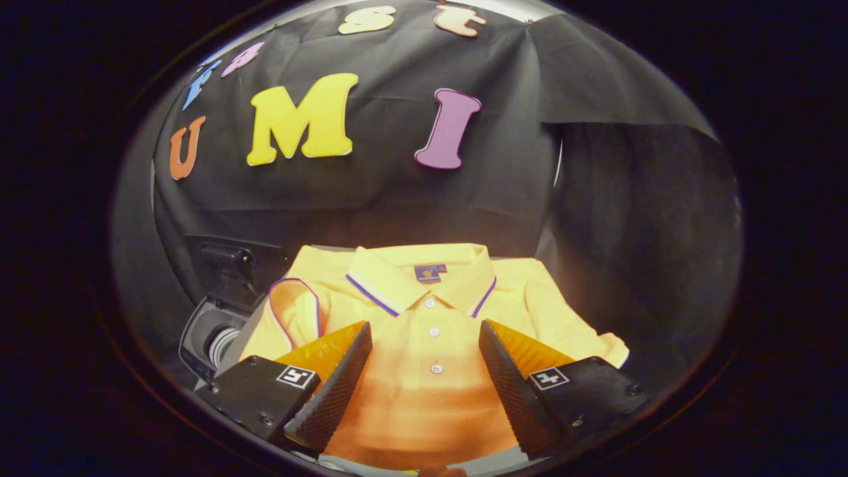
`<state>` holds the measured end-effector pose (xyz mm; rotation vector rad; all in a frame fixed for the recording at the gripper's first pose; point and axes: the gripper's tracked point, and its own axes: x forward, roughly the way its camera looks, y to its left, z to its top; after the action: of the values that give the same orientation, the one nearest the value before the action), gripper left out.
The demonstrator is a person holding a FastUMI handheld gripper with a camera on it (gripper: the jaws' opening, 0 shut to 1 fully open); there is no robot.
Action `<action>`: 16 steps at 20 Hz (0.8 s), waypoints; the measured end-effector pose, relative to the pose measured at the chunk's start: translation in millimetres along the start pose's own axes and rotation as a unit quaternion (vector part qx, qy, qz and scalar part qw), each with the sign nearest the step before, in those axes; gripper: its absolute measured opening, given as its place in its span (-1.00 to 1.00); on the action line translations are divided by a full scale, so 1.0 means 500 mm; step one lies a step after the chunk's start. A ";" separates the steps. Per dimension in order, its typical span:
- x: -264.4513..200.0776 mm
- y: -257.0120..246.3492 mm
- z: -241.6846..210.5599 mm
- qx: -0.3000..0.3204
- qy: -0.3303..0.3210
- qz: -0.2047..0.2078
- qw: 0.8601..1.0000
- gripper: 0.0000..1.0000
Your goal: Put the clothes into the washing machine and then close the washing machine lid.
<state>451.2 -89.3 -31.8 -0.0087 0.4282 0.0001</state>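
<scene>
The gripper point(424, 331) hovers above the yellow polo shirt point(430, 318), pointing toward its collar, jaws spread wide and holding nothing. The shirt lies flat, buttoned placket between the fingers, sleeves reaching past both. Just beyond the left sleeve sits the dark washing machine point(222, 311), apparently open.

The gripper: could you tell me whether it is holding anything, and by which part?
Nothing is held. The gripper is open, jaws spread wide above the shirt placket, not pressing it.
</scene>
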 end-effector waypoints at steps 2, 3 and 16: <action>0.022 -0.005 -0.015 0.004 0.018 -0.002 1.000 1.00; 0.030 -0.001 -0.022 0.007 0.029 0.001 1.000 1.00; 0.021 0.003 -0.015 0.031 0.123 -0.004 0.992 -0.73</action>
<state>457.7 -88.0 -43.1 0.0511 0.6745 -0.0228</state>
